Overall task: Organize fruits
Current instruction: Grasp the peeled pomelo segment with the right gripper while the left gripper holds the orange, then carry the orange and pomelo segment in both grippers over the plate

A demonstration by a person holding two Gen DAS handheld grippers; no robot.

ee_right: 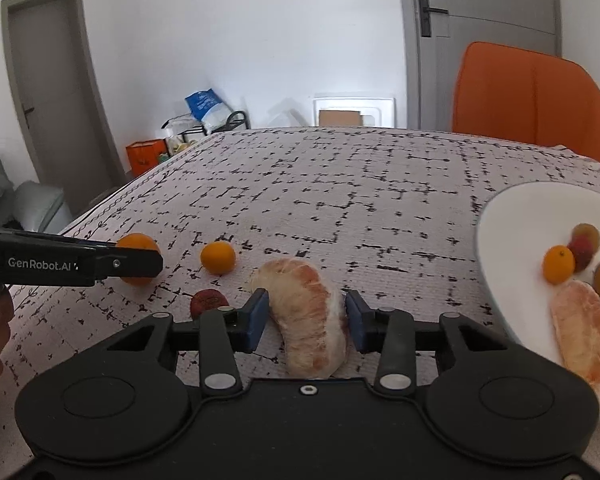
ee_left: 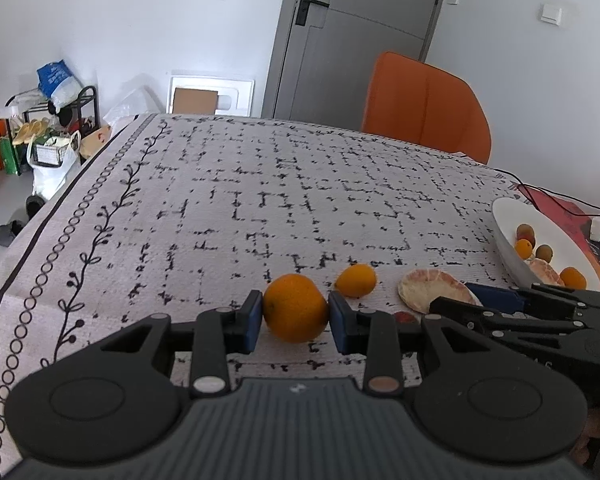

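Two fruits are already bracketed by jaws on the patterned tablecloth (ee_left: 260, 200). Between the right gripper (ee_right: 306, 320) pads lies a peeled pomelo segment (ee_right: 312, 316), pale pink and fibrous, curved like a crescent, its long axis running from the near edge away along the fingers; the left pad touches it and the right pad sits at its flank, so it looks grasped, though how firmly I cannot tell. The white bowl (ee_right: 512, 216) stands to the right of that segment, close by, and holds a similar segment (ee_right: 580, 328) with a few small fruits, so I judge the coming move to be a short carry rightward, and the right hand is plainly the nearer one. To the left, the left gripper (ee_left: 296, 314) is clenched on a round orange (ee_left: 296, 308), smooth and bright, resting on the cloth with a blue pad against each side. Between the two grippers a small kumquat (ee_right: 218, 257) sits a little farther back and a dark red lychee (ee_right: 209, 302) nearer, both loose on the cloth. Beyond the far edge stands an orange chair (ee_right: 532, 100).
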